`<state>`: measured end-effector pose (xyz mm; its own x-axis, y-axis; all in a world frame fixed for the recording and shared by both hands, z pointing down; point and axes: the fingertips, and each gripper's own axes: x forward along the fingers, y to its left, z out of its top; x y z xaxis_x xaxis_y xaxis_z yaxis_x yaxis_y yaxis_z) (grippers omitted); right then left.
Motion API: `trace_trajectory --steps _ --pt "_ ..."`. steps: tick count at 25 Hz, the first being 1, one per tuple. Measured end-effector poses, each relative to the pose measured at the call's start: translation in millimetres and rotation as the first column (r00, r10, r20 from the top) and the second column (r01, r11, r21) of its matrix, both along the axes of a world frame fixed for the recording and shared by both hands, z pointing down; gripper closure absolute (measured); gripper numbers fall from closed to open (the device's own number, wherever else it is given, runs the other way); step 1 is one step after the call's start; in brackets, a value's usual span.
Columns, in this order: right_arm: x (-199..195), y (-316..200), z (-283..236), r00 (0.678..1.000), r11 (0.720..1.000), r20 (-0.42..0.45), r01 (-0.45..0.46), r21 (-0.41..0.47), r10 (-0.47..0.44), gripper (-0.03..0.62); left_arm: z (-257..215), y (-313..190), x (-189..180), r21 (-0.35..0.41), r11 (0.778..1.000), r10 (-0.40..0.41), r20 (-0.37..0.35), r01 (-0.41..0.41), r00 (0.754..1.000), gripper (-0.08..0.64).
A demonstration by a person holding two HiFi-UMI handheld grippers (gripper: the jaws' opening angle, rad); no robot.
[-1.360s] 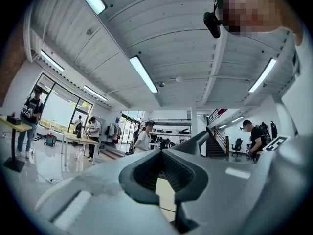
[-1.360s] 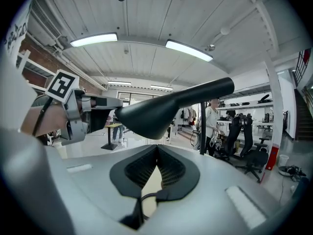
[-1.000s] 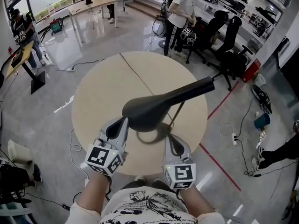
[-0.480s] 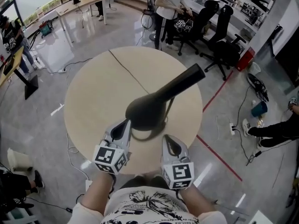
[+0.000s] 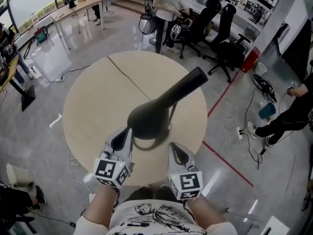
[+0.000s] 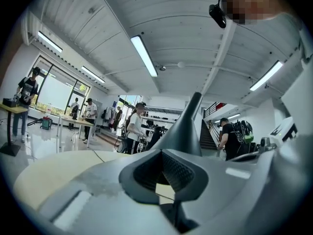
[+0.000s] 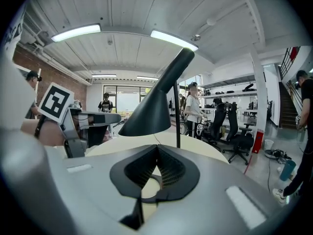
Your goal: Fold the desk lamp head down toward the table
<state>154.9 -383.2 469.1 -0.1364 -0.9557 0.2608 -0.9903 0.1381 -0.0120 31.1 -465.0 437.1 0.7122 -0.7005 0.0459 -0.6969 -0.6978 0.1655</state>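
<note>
A black desk lamp stands on the round beige table (image 5: 93,97). Its cone-shaped head (image 5: 146,116) hangs above the ring base (image 5: 149,143), and the tapered end (image 5: 190,81) points to the far right. My left gripper (image 5: 128,131) sits near the table's front edge, just left of and below the lamp head, shut with nothing in it. To the right of the base my right gripper (image 5: 172,147) is also shut and empty. The left gripper view has the lamp head (image 6: 188,124) rising right behind the left gripper (image 6: 164,180). Past the right gripper (image 7: 154,180), the right gripper view shows the head (image 7: 151,106), thin stem (image 7: 177,116) and left gripper (image 7: 93,119).
A thin cable (image 5: 124,75) runs over the table to its far edge. Black office chairs (image 5: 222,31) and a standing person (image 5: 164,9) are beyond the table. A red line (image 5: 227,163) and cables (image 5: 257,131) mark the floor at the right.
The head view has shifted a little. Both grippers stay at the table's front edge beside the lamp, which keeps the same pose.
</note>
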Motion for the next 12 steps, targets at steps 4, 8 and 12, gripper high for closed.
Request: trace_trajectory --steps 4,8,12 --pt "3 2 -10 1.000 0.999 -0.014 -0.016 0.036 0.016 0.583 -29 21 6 0.065 0.997 0.043 -0.022 -0.042 0.999 0.555" --pt "0 17 -24 1.000 0.997 0.012 -0.001 0.078 0.000 0.583 -35 55 17 0.059 0.994 0.088 -0.014 -0.087 0.996 0.555" --pt "4 37 -35 1.000 0.995 -0.006 0.007 0.104 -0.006 0.583 -32 89 29 0.037 0.992 0.117 0.001 -0.117 0.993 0.555"
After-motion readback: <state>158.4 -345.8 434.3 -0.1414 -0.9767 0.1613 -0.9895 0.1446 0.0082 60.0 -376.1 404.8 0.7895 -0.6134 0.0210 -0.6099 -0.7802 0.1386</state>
